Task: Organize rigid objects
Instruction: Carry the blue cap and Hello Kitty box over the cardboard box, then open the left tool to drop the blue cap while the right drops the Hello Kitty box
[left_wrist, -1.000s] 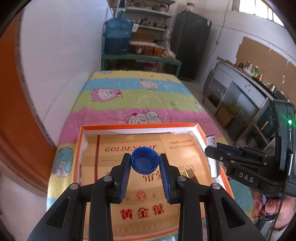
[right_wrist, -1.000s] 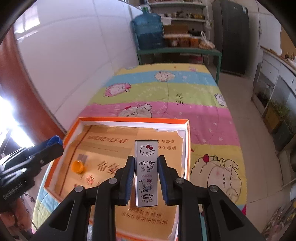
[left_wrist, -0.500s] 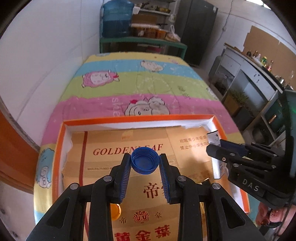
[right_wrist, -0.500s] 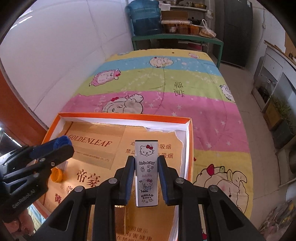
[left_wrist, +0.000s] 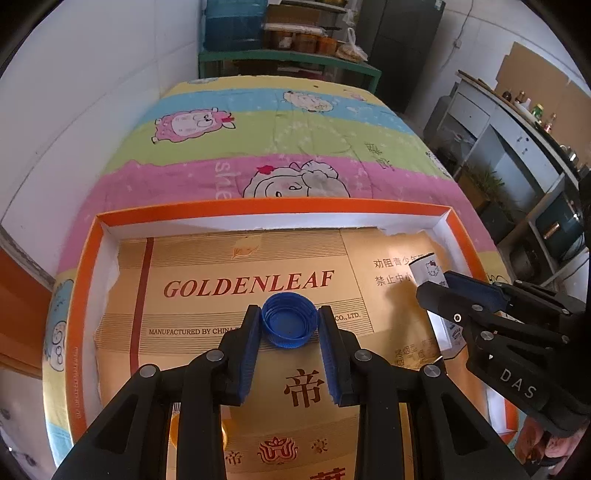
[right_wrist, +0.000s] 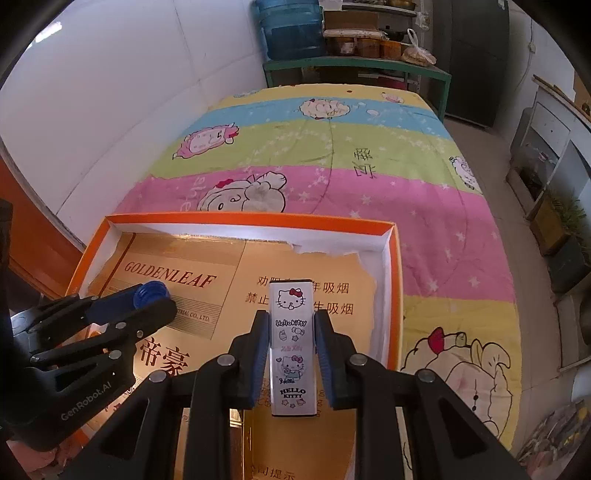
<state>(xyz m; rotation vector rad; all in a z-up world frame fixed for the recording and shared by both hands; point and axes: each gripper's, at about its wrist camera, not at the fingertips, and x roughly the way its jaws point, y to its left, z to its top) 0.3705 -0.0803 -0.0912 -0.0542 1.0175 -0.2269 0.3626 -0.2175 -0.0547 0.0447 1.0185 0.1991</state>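
Now the blue bottle cap (left_wrist: 289, 320) is gripped by the left gripper (left_wrist: 289, 332) and the Hello Kitty case (right_wrist: 291, 347) by the right gripper (right_wrist: 291, 354), over the orange tray (left_wrist: 85, 295); each is best lowered flat (well apart) before release.

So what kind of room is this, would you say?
Probably a lived-in home storeroom or utility room: a bed under a cartoon quilt, a blue water jug by cluttered shelves, and a dark fridge.

**Around the bed**

A striped cartoon-sheep quilt (right_wrist: 332, 147) covers the bed. Beyond its far end stands a green table (right_wrist: 369, 66) bearing a blue water jug (right_wrist: 291, 29) and jars (contents unclear). A dark cabinet (right_wrist: 469, 55) stands right; white wall (right_wrist: 129, 92) left.
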